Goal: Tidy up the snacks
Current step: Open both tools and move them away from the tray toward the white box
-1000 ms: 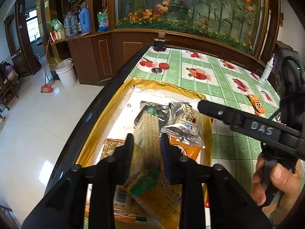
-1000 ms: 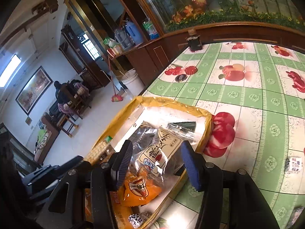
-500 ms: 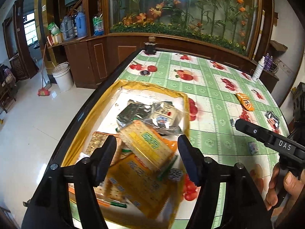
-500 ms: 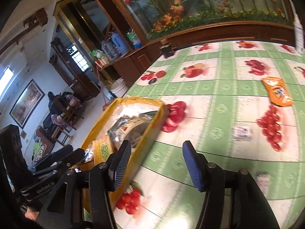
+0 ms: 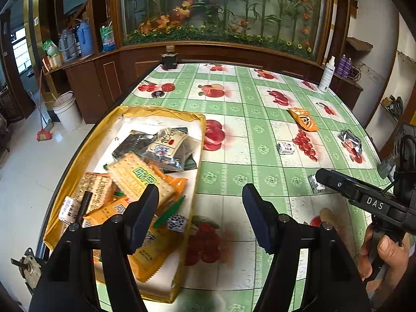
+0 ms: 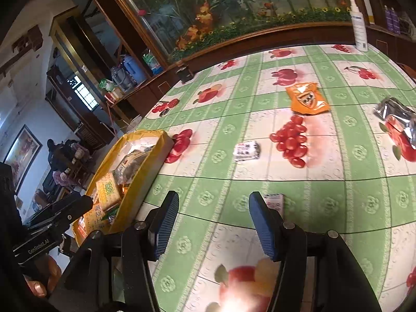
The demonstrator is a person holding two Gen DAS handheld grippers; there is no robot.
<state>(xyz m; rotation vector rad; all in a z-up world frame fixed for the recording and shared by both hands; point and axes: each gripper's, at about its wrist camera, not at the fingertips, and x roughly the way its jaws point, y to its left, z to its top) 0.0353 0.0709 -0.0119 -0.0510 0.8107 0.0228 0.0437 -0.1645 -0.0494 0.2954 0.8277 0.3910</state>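
Note:
A yellow tray (image 5: pixel 78 156) at the table's left edge holds several snack packets, with a cracker pack (image 5: pixel 137 176) lying on top; the tray also shows in the right wrist view (image 6: pixel 145 156). My left gripper (image 5: pixel 200 197) is open and empty over the tray's right rim. My right gripper (image 6: pixel 213 205) is open and empty above the tablecloth. Loose on the table are an orange packet (image 6: pixel 305 98), a silver packet (image 6: pixel 397 117), a small white packet (image 6: pixel 245 150) and another small packet (image 6: pixel 274 201) by the right finger.
The green fruit-print tablecloth (image 5: pixel 247 109) covers the table. A dark jar (image 5: pixel 169 59) stands at the far edge and a white spray bottle (image 5: pixel 327 74) at the far right. A wooden cabinet with an aquarium is behind. A bucket (image 5: pixel 66 109) stands on the floor to the left.
My left gripper opened and let the cracker pack drop into the tray, then pulled back to the right. My right gripper swung right, away from the tray and over the loose packets.

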